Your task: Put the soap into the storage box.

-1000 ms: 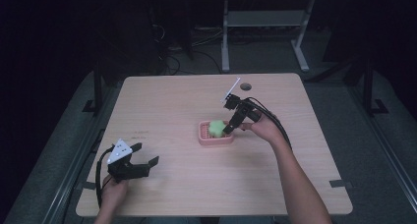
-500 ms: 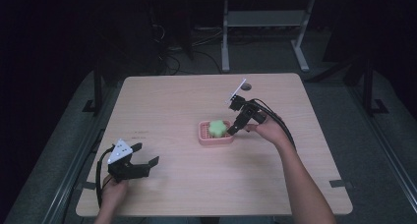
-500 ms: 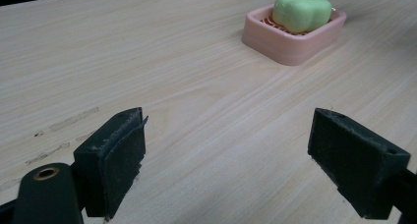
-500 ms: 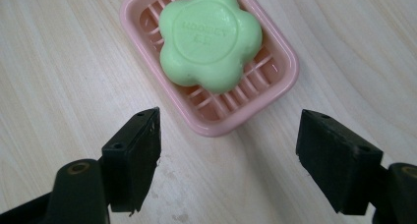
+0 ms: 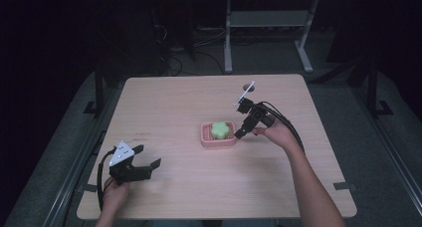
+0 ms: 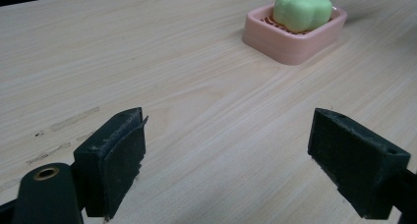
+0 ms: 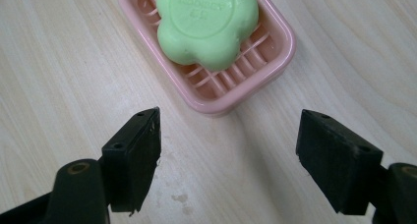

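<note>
Right gripper (image 5: 240,133) hangs with jaws apart at 3 o'clock of my dish (image 5: 218,136); soap (image 7: 207,22) sits inside, seemingly placed. Left gripper (image 5: 145,156) idles spread at 7 o'clock, uninvolved.

light: dim room, lit table (image 5: 164,107) | gripper views: sharp, soft shadows

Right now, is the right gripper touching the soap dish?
Apart. In the right gripper view, the right gripper hangs open, with bare table showing between both jaws and the pink soap dish.
</note>
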`<act>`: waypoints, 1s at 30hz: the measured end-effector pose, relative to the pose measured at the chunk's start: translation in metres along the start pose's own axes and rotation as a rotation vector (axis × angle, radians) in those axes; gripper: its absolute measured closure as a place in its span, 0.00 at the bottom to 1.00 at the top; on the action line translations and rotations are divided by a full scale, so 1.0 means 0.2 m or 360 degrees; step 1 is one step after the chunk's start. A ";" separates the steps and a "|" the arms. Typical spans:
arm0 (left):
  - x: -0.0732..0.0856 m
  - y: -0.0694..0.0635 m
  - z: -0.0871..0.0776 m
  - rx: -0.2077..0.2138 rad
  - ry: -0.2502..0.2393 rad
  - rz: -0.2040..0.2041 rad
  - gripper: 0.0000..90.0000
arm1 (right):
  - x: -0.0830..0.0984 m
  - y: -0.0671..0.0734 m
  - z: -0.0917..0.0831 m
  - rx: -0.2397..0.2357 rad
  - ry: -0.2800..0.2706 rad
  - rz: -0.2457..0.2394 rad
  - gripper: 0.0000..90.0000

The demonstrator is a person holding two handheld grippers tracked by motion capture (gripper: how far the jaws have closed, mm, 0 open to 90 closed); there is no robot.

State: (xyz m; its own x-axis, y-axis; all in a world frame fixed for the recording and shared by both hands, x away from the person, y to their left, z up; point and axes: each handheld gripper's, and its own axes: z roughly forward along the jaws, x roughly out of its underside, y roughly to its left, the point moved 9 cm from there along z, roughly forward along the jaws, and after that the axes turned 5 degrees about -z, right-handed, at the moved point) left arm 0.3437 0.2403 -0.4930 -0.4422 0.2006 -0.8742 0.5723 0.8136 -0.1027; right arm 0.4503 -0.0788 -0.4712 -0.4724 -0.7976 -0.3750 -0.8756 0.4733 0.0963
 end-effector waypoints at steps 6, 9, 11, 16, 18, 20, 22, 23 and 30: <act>0.00 0.00 0.00 0.0000 0.0000 -0.0001 0.16 | 0.01 0.01 -0.01 0.0001 0.0000 -0.0006 0.28; 0.00 0.00 0.00 0.0000 -0.0001 0.0001 0.16 | 0.02 0.01 -0.01 0.0004 -0.0017 -0.0015 0.28; 0.00 0.00 0.00 0.0000 0.0000 0.0001 0.16 | 0.03 0.02 -0.01 0.0001 -0.0010 -0.0009 0.28; 0.00 0.00 0.00 -0.0001 0.0001 0.0001 0.16 | 0.07 0.02 0.01 -0.0008 0.0000 -0.0003 0.28; 0.00 0.00 0.00 0.0002 0.0003 -0.0002 0.16 | 0.08 0.02 0.01 -0.0011 -0.0005 0.0000 0.28; 0.00 -0.01 0.00 0.0002 0.0003 0.0001 0.16 | 0.10 0.02 0.01 -0.0011 -0.0009 0.0007 0.28; 0.00 -0.01 0.00 0.0002 0.0001 -0.0002 0.16 | 0.11 0.02 0.01 -0.0009 -0.0011 0.0005 0.28; 0.00 0.00 0.00 0.0002 0.0002 -0.0001 0.16 | 0.12 0.02 0.01 -0.0008 -0.0014 0.0005 0.28; 0.00 -0.01 0.00 0.0002 0.0006 0.0000 0.16 | 0.17 0.03 0.00 -0.0015 -0.0015 0.0014 0.28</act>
State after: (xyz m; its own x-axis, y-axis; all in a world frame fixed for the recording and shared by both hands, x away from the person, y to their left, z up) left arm 0.3431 0.2389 -0.4936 -0.4449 0.2024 -0.8724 0.5731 0.8129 -0.1037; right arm 0.4295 -0.1031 -0.4823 -0.4794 -0.7897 -0.3828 -0.8723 0.4768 0.1086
